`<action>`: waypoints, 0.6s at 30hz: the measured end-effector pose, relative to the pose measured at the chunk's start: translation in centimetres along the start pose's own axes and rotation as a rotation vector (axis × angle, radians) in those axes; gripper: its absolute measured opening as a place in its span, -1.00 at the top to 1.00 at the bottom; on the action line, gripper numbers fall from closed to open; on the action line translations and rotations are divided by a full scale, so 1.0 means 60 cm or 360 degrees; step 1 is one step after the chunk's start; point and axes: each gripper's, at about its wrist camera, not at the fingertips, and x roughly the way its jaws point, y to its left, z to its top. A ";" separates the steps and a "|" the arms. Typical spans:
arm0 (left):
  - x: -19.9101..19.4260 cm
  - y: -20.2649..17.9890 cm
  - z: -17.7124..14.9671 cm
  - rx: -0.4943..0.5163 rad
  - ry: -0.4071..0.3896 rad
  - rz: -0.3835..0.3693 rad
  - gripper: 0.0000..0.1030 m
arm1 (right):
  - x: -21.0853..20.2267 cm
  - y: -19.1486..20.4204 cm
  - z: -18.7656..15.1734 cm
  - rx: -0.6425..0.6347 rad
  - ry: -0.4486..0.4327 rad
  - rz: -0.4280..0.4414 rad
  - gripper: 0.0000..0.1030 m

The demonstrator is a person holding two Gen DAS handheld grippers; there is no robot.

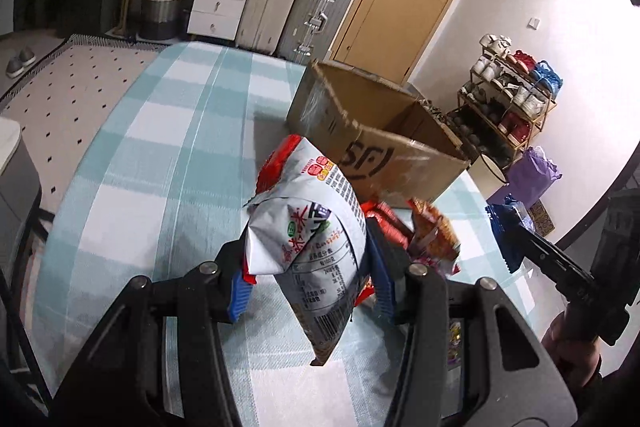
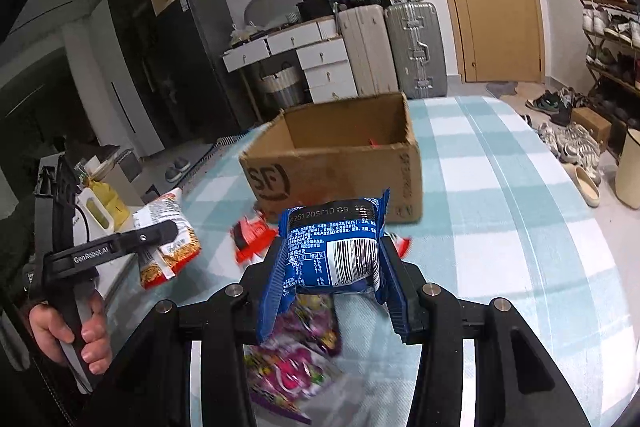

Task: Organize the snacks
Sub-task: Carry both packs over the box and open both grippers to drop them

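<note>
Ahead of me the open brown cardboard box (image 2: pixel 336 163) blocks the middle of the blue-and-white checked desk (image 2: pixel 500 211), though its top is open. To its right I see a wide bare strip. Red snack packets (image 2: pixel 252 235) lie just before the box, purple ones (image 2: pixel 296 359) below my right tongs (image 2: pixel 332 279).

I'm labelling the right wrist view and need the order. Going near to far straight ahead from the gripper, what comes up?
Purple snack packets on the tablecloth, then the blue packet clamped in the right gripper, the open cardboard box, and the silver suitcase by the far wall.
</note>
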 end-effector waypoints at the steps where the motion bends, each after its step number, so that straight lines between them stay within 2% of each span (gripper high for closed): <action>1: -0.002 -0.004 0.006 0.0006 -0.0010 -0.0005 0.10 | -0.001 0.004 0.006 0.0004 -0.0009 0.0012 0.13; 7: -0.010 -0.031 0.046 0.0053 -0.0061 -0.0055 0.10 | 0.002 0.023 0.039 0.0007 -0.0038 0.0049 0.13; 18: 0.005 -0.068 0.106 0.0084 -0.0072 -0.0141 0.10 | 0.027 0.045 0.082 0.0004 -0.0067 0.0092 0.13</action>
